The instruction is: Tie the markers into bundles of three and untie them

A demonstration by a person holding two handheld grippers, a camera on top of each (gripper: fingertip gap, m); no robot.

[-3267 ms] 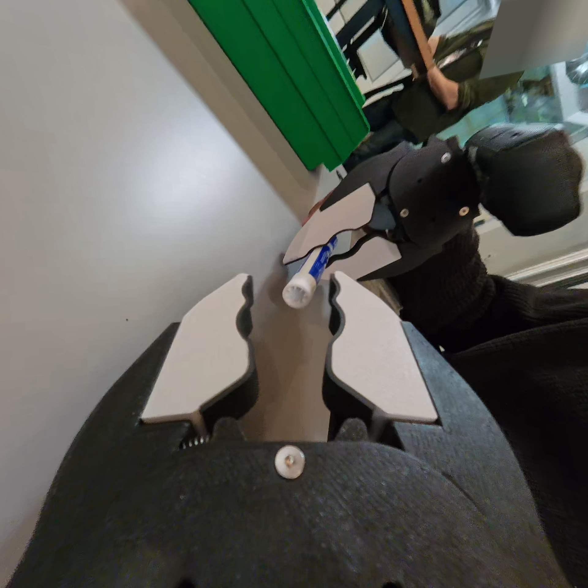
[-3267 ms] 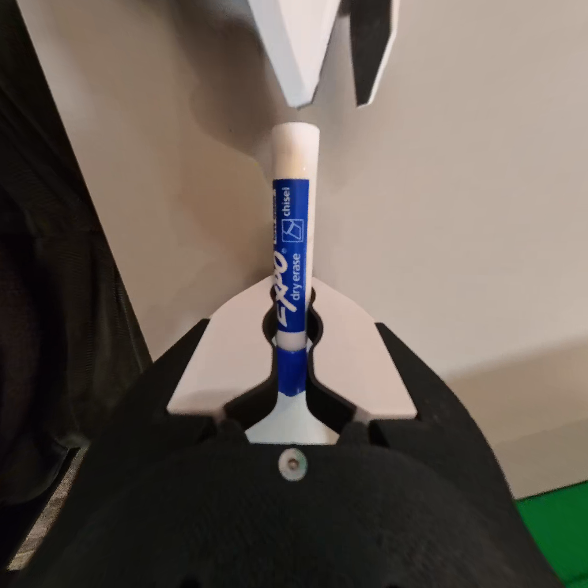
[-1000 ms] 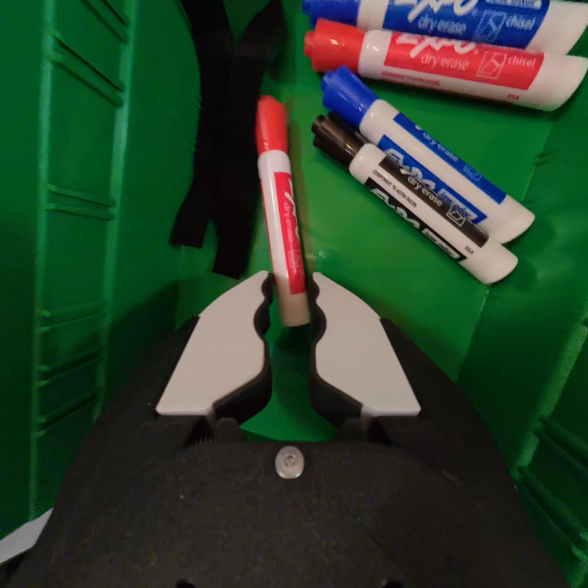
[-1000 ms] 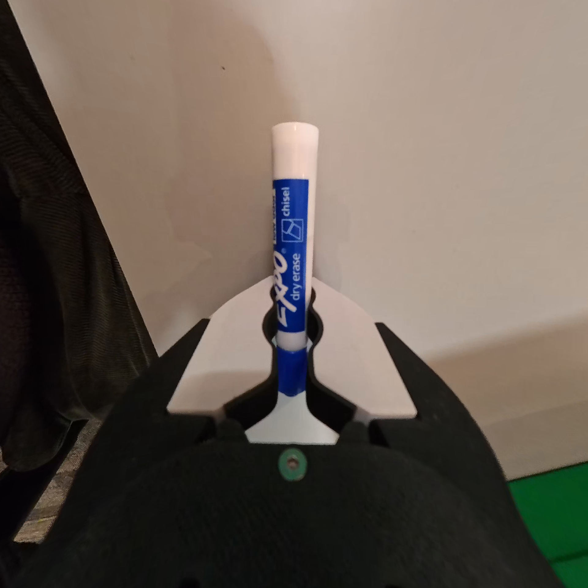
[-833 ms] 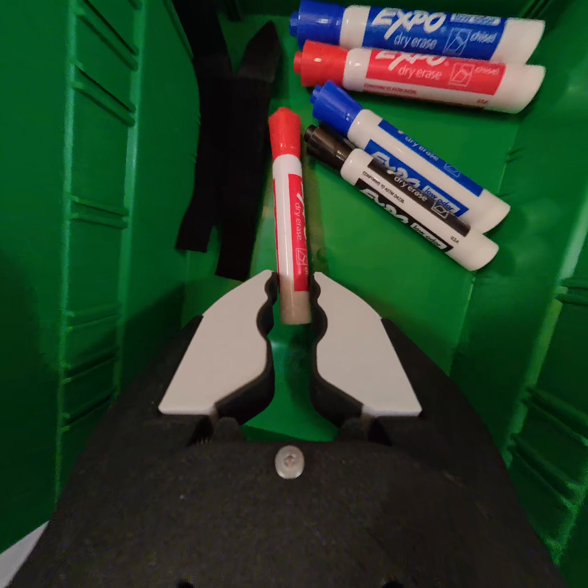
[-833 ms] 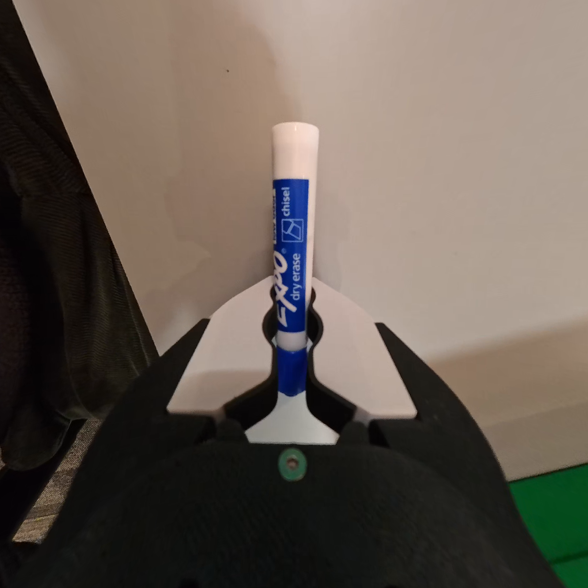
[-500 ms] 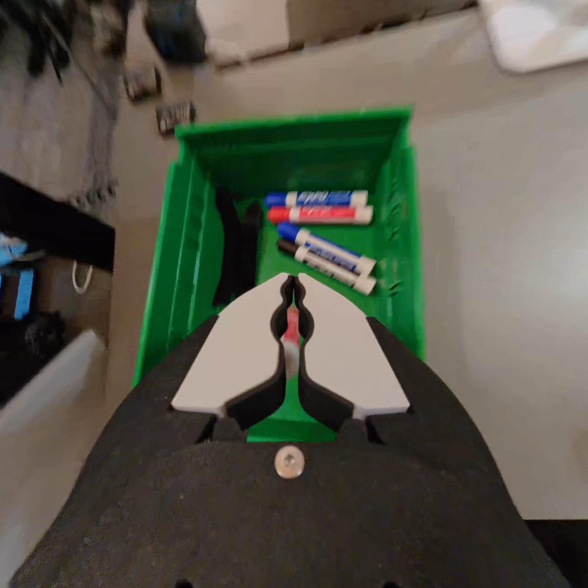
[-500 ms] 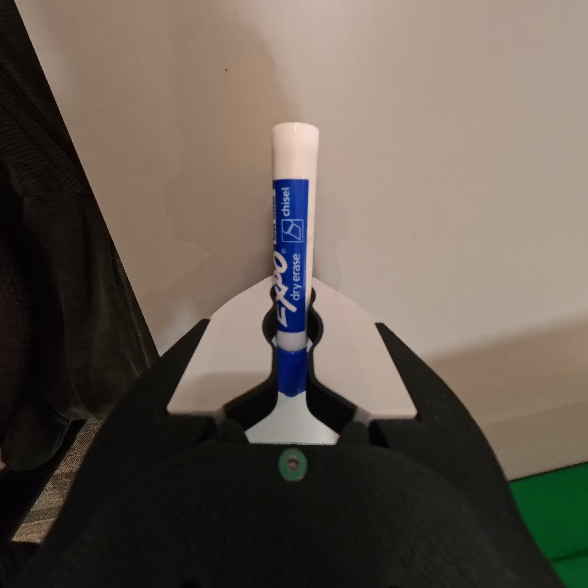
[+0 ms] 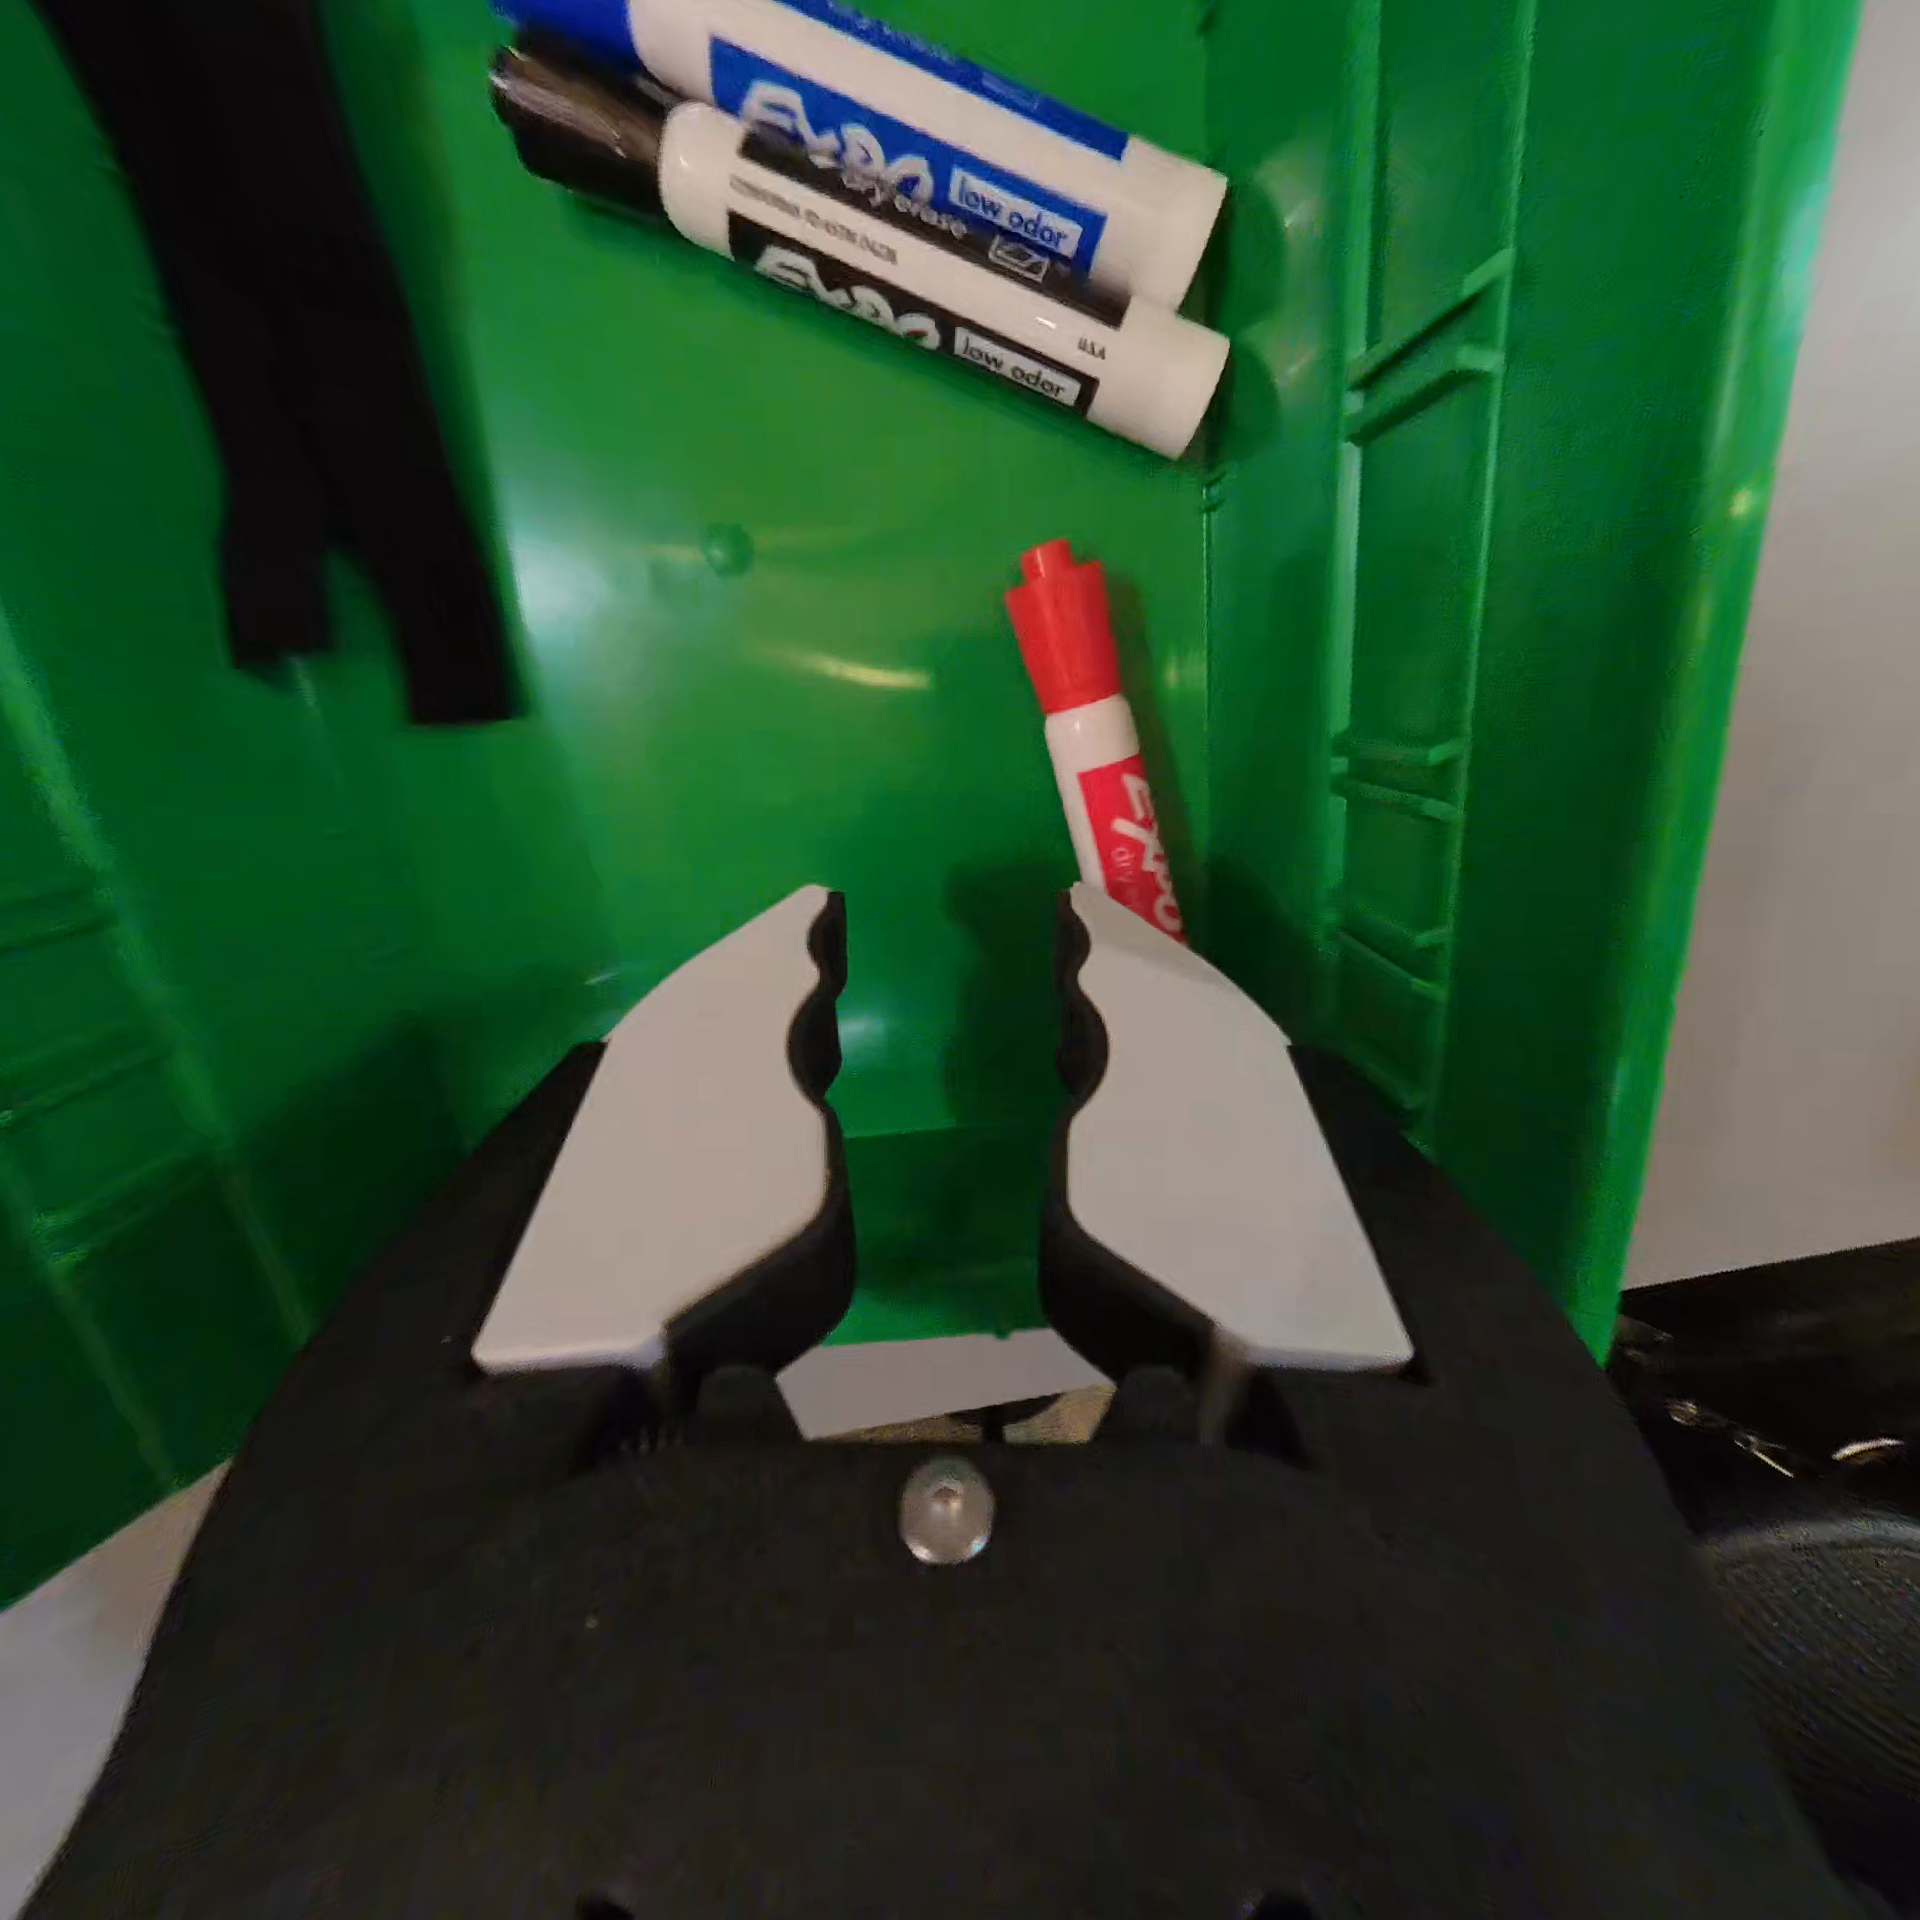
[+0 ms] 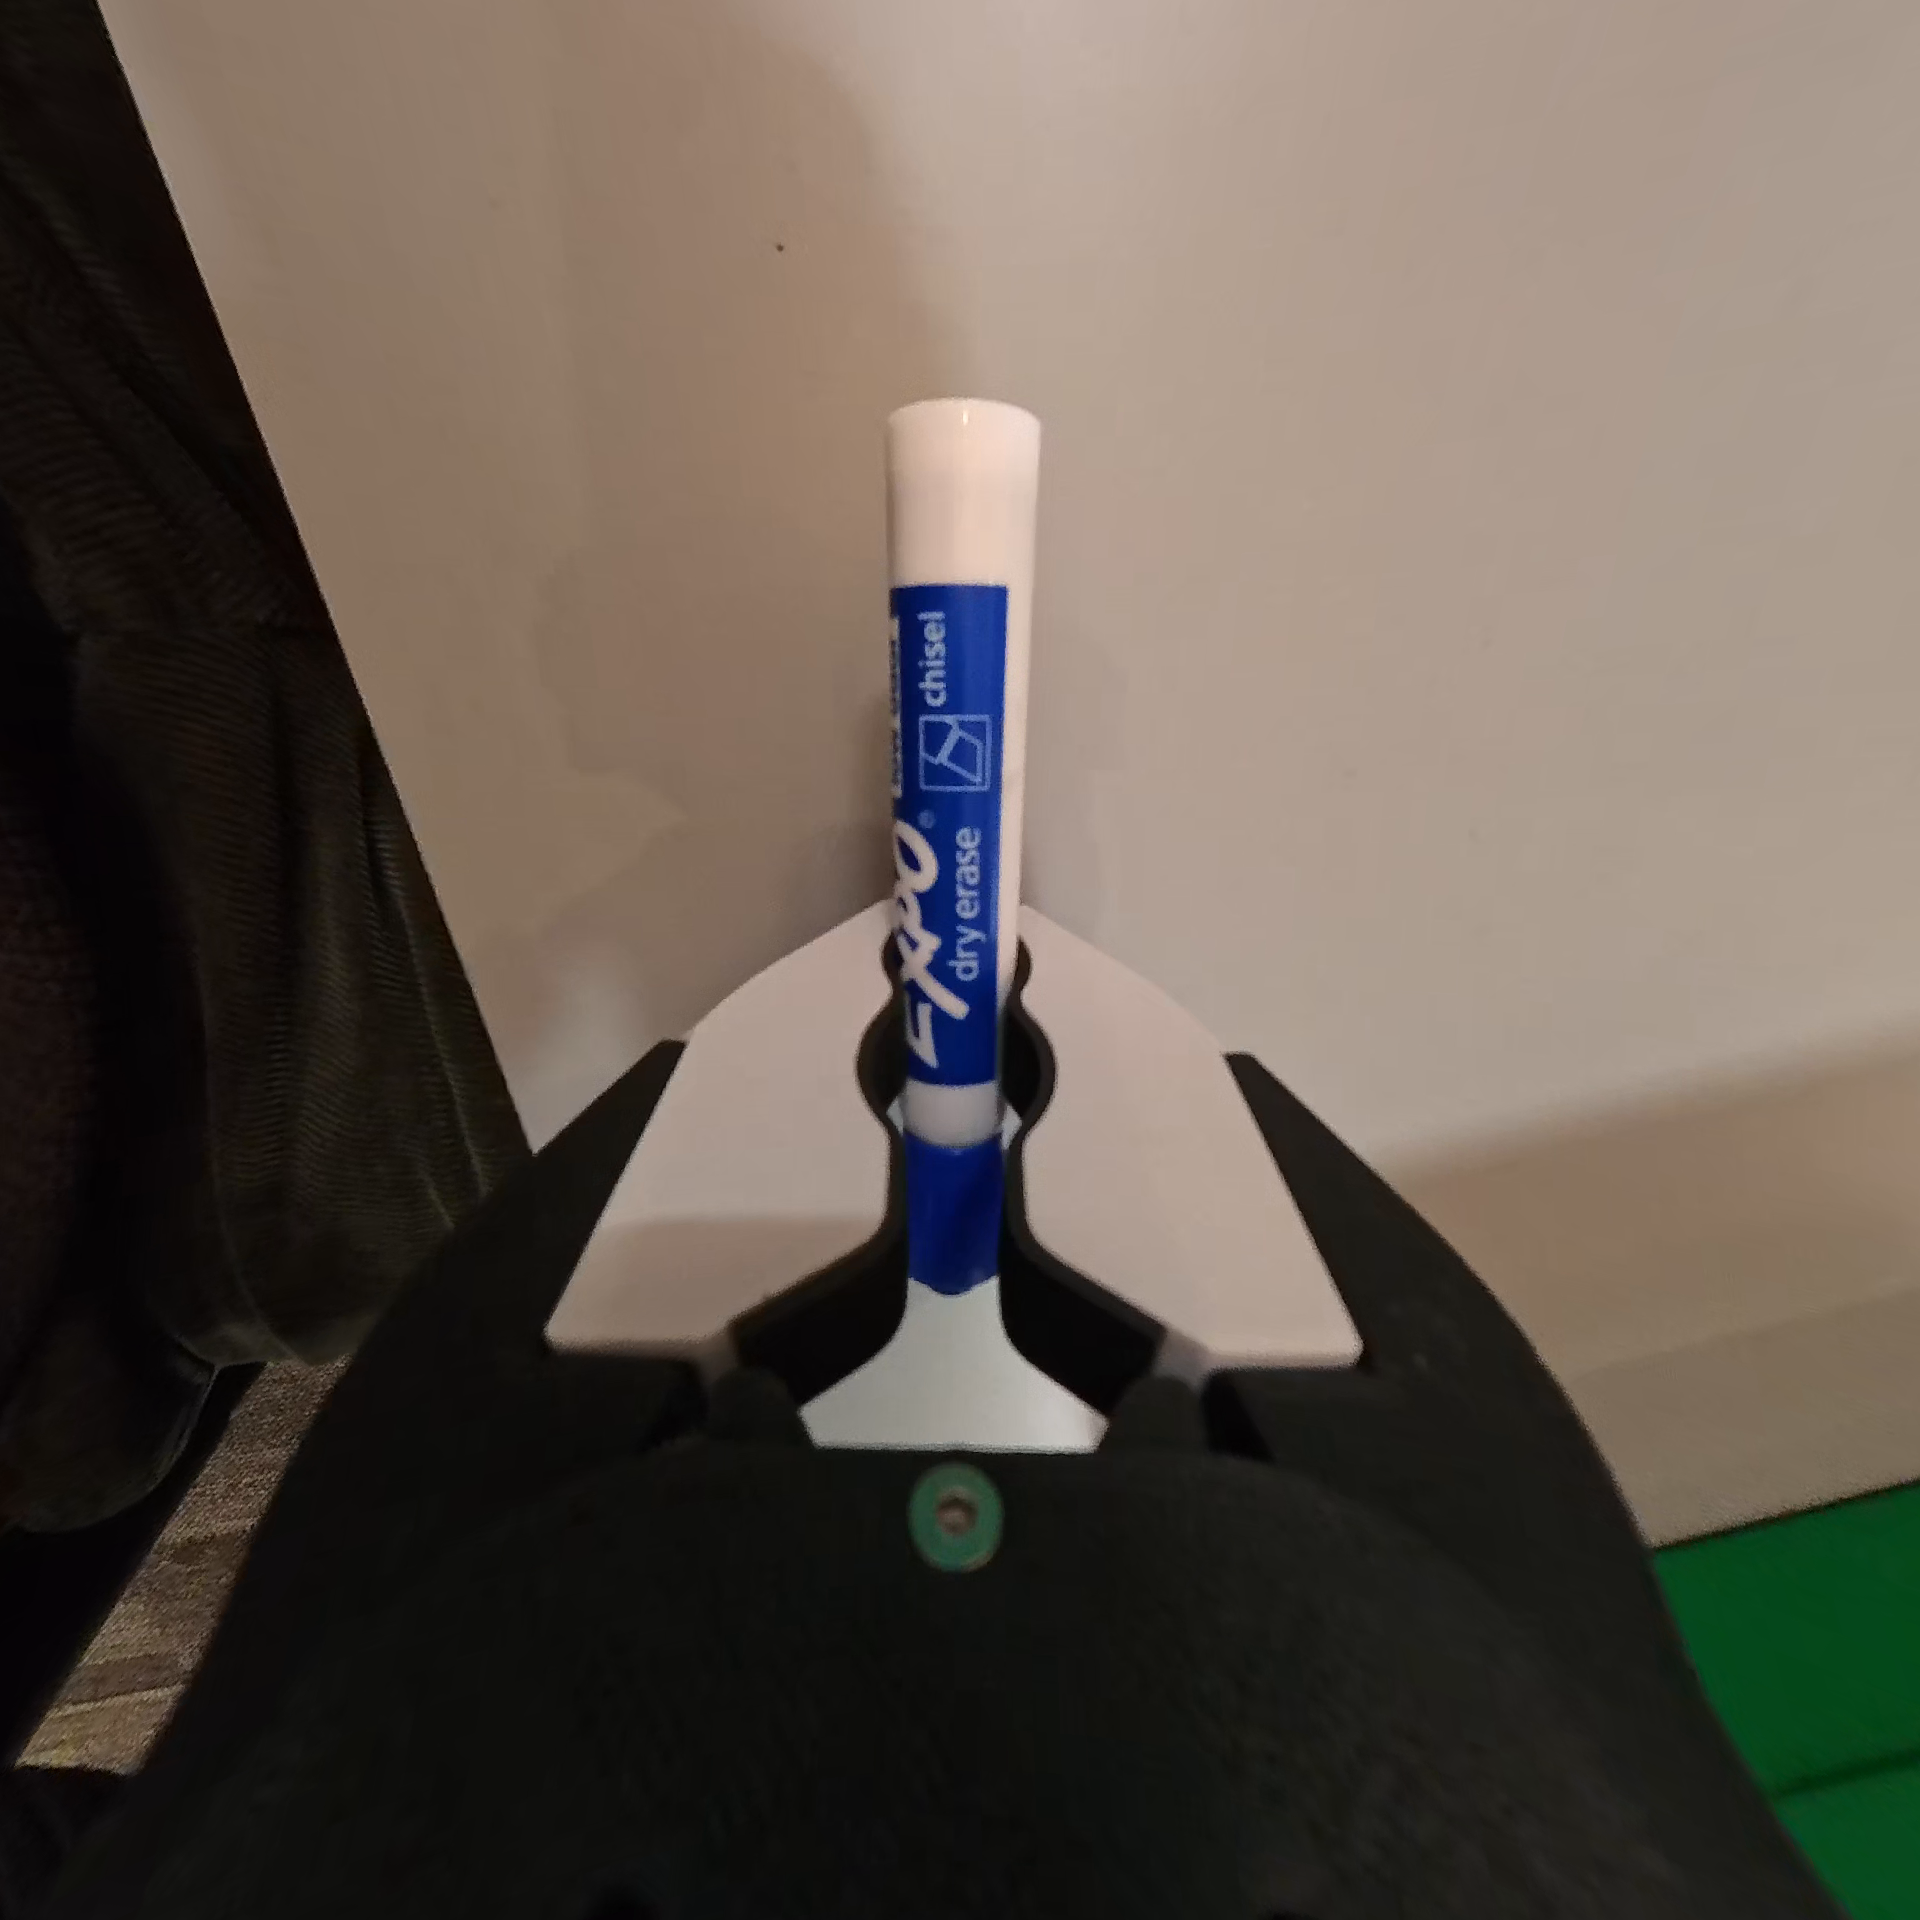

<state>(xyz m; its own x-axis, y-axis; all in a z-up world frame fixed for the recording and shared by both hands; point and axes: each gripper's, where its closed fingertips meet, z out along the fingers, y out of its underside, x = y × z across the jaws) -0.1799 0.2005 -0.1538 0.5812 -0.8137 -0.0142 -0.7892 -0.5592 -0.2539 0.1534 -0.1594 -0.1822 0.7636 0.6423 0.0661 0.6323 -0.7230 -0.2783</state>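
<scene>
My left gripper (image 9: 945, 914) is open and empty inside a green bin (image 9: 1455, 520). A red marker (image 9: 1101, 748) lies loose on the bin floor just beyond my right finger, against the bin's right wall, cap away from me. A blue marker (image 9: 935, 156) and a black marker (image 9: 935, 301) lie side by side farther in. Black straps (image 9: 312, 416) lie at the left. My right gripper (image 10: 951, 914) is shut on a blue marker (image 10: 961, 727), held end-out over the pale table (image 10: 1455, 520).
The bin's ribbed walls (image 9: 94, 1039) stand close on both sides of my left gripper. A corner of the green bin (image 10: 1818, 1662) shows at lower right in the right wrist view. A dark sleeve (image 10: 187, 831) fills that view's left side. My right fingertips sit around 50 cm from my left ones.
My left gripper, shut on the red marker half a second ago, has opened; the marker now lies in the bin by the right wall. The right gripper has stayed still with the blue marker.
</scene>
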